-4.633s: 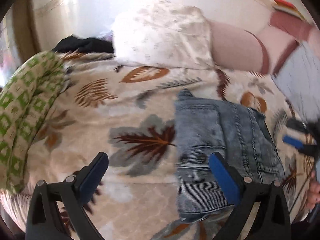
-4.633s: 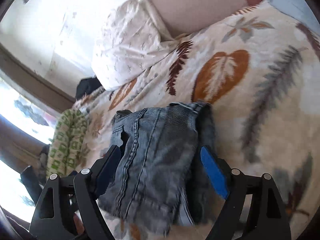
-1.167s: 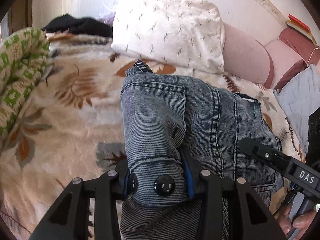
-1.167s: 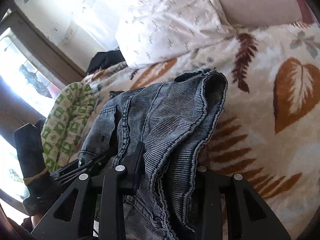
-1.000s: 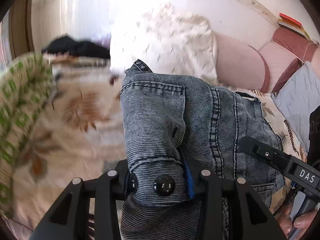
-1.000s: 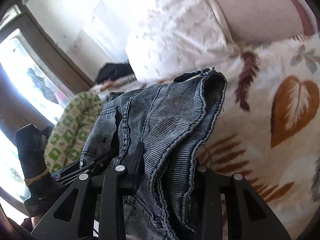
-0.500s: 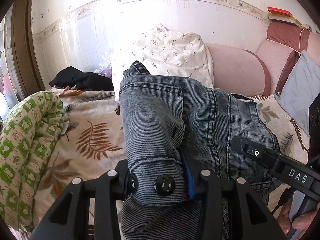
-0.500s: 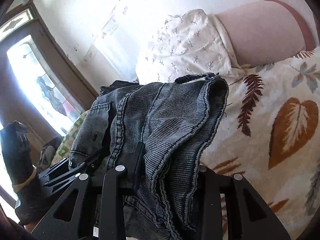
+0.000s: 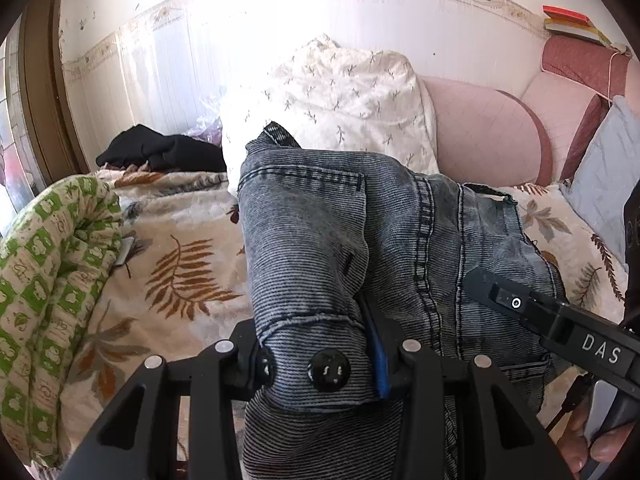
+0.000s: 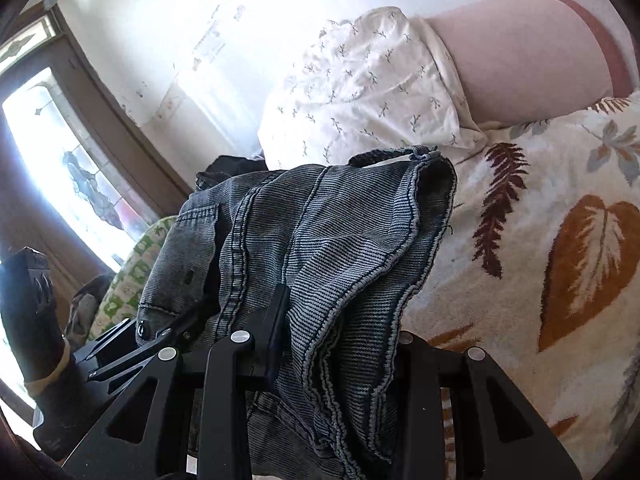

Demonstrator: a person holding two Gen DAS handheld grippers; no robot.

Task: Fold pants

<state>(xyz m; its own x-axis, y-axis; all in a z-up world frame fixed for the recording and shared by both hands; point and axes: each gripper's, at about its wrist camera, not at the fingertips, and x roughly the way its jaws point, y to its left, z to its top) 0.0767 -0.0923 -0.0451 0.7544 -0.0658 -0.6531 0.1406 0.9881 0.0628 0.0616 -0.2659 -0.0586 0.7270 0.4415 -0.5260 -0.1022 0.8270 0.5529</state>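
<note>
Denim pants (image 9: 320, 248) fill the left wrist view, waistband pinched in the left claw (image 9: 320, 364); white pillow (image 9: 340, 100) at twelve o'clock. Right wrist view: right claw (image 10: 336, 344) pinching the pants' bunched edge above the leaf-print bed (image 10: 560, 240).

Pants (image 9: 320, 240) before pillow (image 9: 340, 108), above bedspread (image 9: 180, 248)

Left claw (image 9: 318, 364) clamps the denim pants (image 9: 340, 248) at the buttoned waistband — above the leaf-print bedspread (image 9: 180, 248).

Bright daylight, window (image 10: 76, 184) and wall (image 9: 248, 56) blown out; fisheye edges warped, perhaps slightly soft.
</note>
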